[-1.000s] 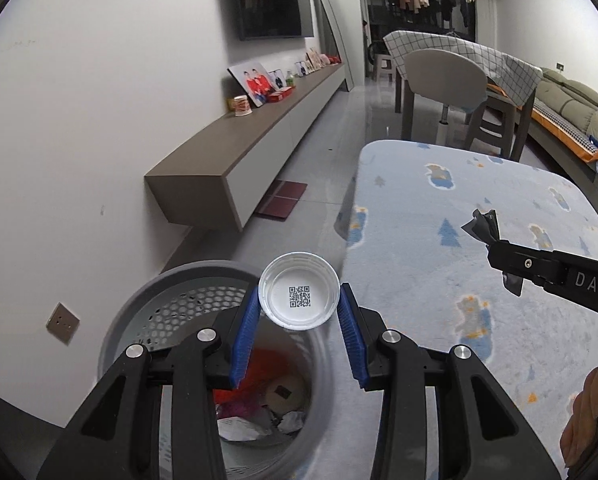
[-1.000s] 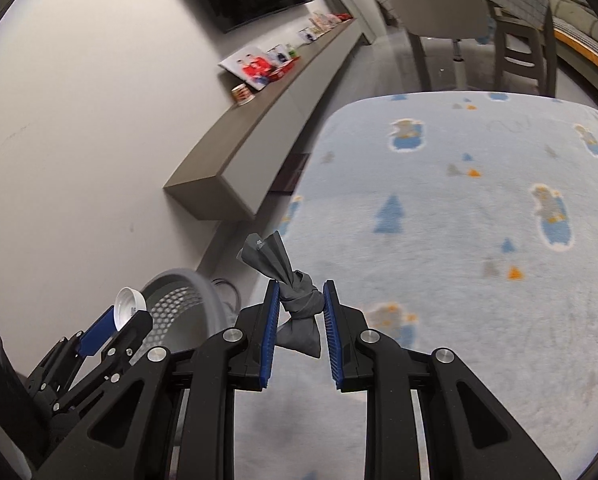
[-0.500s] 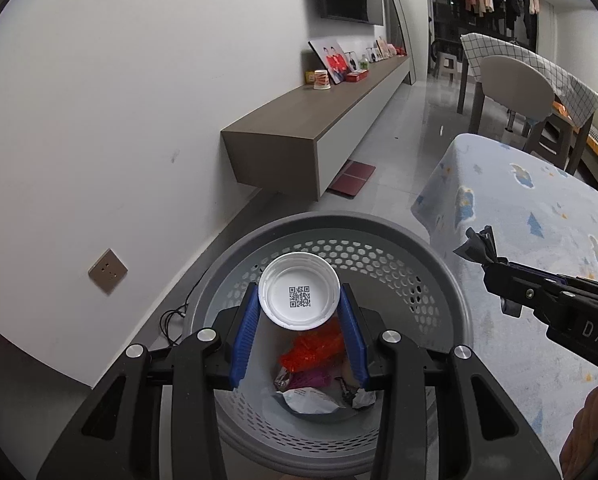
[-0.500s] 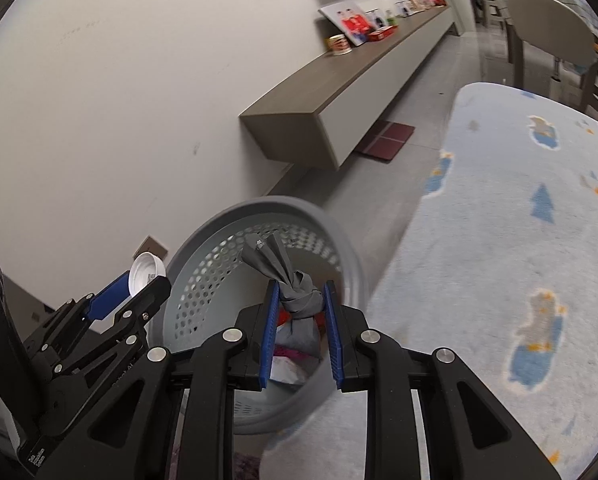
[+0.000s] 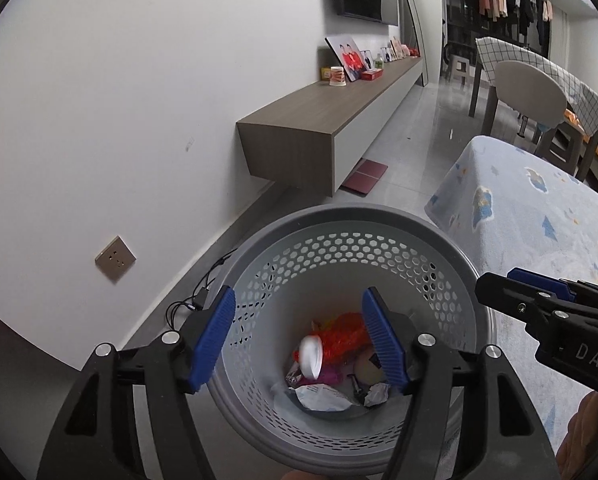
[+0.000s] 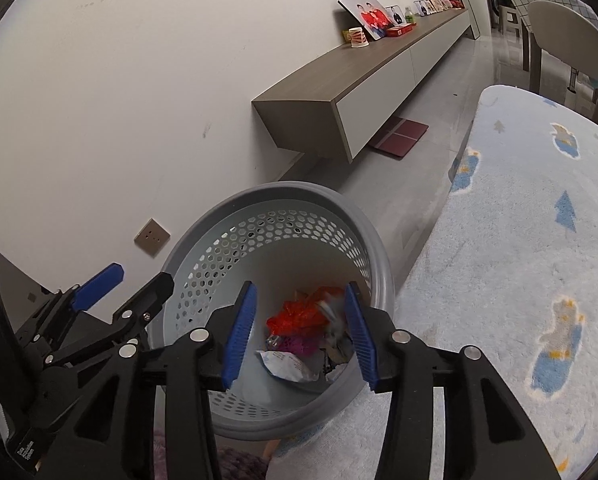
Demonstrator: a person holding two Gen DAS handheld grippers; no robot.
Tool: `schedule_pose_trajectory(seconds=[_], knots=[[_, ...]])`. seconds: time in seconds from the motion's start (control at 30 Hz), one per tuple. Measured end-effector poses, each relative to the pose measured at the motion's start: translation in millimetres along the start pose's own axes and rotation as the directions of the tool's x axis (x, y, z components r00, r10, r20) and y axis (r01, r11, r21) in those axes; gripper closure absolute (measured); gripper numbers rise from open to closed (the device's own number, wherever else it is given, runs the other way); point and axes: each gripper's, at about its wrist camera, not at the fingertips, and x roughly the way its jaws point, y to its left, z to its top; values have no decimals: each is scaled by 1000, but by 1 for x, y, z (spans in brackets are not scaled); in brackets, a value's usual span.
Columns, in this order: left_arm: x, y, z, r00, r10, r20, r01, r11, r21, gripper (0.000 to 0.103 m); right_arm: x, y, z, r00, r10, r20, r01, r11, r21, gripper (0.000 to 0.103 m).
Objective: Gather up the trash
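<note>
Both grippers hang over the mouth of the grey perforated bin [image 5: 353, 236], tilted downward so anything let go falls inside rather than onto the floor or the blue-patterned surface [image 6: 539, 240] beside it.

Left gripper [image 5: 299, 336]: fingers have just been opening and now stand spread, nothing between the pads. The white cup [image 5: 311, 356] shows as a blurred pale shape below them, inside the bin, apparently mid-fall against the red wrapper [image 5: 345, 338].

Right gripper [image 6: 297, 330]: fingers have also just been opening, now parted with nothing pinched. A grey blurred streak [image 6: 333, 314] near the inner face of the right-hand finger looks like the knotted grey scrap dropping; too smeared to be sure.

Bin contents: red wrapper, a crumpled white packet [image 5: 325, 398], purple bits, small foil pieces.

Judgement: 2 items released at once, 1 per hand. Positioning over the centre leaves margin from the rim. Bin stands between wall and surface.
</note>
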Motion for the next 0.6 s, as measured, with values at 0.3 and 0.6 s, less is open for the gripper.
schedule_pose_trajectory(seconds=[0.3, 0.6], knots=[[-1, 4, -1, 1000, 31, 3, -31, 999, -9, 35, -5, -5, -2, 1000, -24, 17, 24, 1000, 16, 59], [-2, 5, -2, 999, 42, 15, -42, 999, -12, 27, -1, -2, -2, 999, -34, 4, 34, 999, 5, 59]])
